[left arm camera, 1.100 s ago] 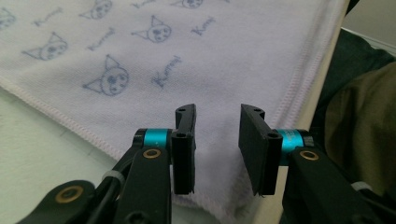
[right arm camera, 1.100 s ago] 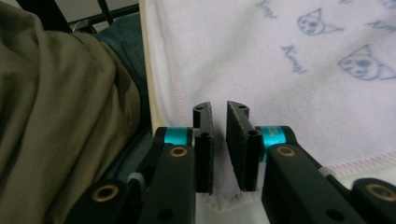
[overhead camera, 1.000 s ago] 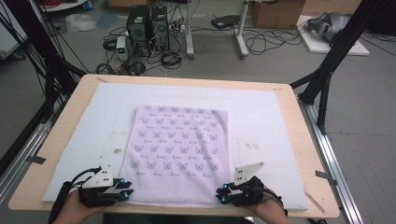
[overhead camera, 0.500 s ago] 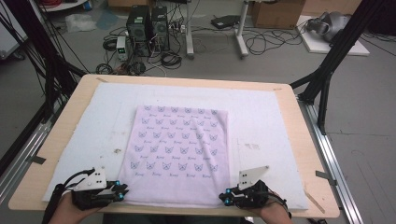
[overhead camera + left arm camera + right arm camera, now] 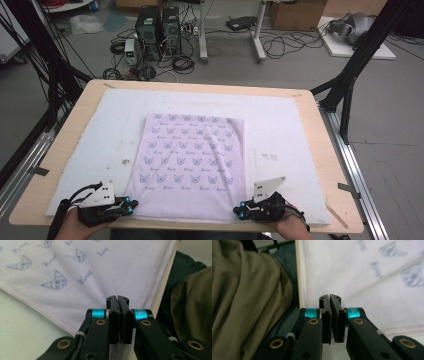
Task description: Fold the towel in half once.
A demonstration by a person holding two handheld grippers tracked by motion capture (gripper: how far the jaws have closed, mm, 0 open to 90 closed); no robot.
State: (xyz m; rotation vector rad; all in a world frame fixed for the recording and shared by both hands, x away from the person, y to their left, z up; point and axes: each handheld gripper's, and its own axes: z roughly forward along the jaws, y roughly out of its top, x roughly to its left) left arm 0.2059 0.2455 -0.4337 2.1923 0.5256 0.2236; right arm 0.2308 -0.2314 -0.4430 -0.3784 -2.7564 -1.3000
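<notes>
A pale lilac cloth (image 5: 192, 160) printed with small cat faces lies flat on a white pad (image 5: 100, 135). My left gripper (image 5: 131, 205) sits at the cloth's near left corner, and my right gripper (image 5: 240, 213) at its near right corner. In the left gripper view the jaws of the left gripper (image 5: 117, 298) have just been closing and now stand together, pinching the hemmed corner of the cloth (image 5: 75, 270). The right gripper (image 5: 330, 296) has also just been closing and is shut on the edge of the cloth (image 5: 362, 277).
The pad covers a wooden table (image 5: 320, 150) whose near edge runs just behind both grippers. A person's olive clothing (image 5: 244, 302) is close to that edge. Black frame legs (image 5: 350, 85), computer towers (image 5: 157, 25) and cables stand on the floor beyond.
Both pairs of jaws have drawn together at the cloth's near corners. The hands have barely shifted and the cloth lies as before.
</notes>
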